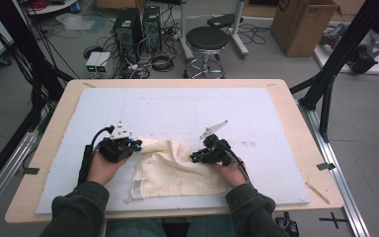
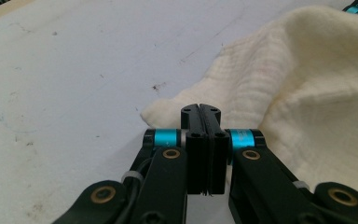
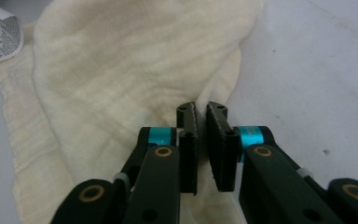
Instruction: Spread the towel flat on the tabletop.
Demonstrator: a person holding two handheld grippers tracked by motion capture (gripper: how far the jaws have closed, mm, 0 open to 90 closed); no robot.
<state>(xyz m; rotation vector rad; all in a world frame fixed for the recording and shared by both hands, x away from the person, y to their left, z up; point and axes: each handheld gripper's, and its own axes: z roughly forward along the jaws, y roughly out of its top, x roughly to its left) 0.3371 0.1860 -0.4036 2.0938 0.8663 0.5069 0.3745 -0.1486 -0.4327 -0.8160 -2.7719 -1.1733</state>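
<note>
Cream cloth (image 1: 170, 170) on the white mat (image 1: 177, 106) of the tabletop (image 1: 303, 143), near the person's edge, crumpled and partly folded. Small white tag (image 1: 136, 188) at its lower left side in the high view, also at the top left (image 3: 0, 35) in the right gripper view.

Left gripper (image 1: 137, 145) at the cloth's (image 2: 307, 79) upper left corner, held in the left hand (image 1: 104, 165). Fingers (image 2: 193, 149) pressed together with no gap in the left gripper view, tips right at the cloth's edge. A thin bit of cloth between them? Cannot tell; only a tiny thread at the bottom of the seam.

Right gripper (image 1: 196, 158) at the cloth's (image 3: 116, 79) right side, held in the right hand (image 1: 229, 172). Fingers (image 3: 221, 149) close together, with a narrow gap left, and a raised fold of cloth pinched between the tips. Bare mat (image 3: 317, 79) to the right of them in the right gripper view.

2 grippers apart, with the bunched-up middle of the cloth between them. Grey three-cornered plate (image 1: 120, 130) on top of the left gripper, another plate (image 1: 213, 129) on the right one, tilted.

Past the tabletop, on the floor: a black round stool (image 1: 207, 42), 2 dark computer towers (image 1: 137, 27), loose cables (image 1: 160, 61) and a cardboard box (image 1: 303, 24).
</note>
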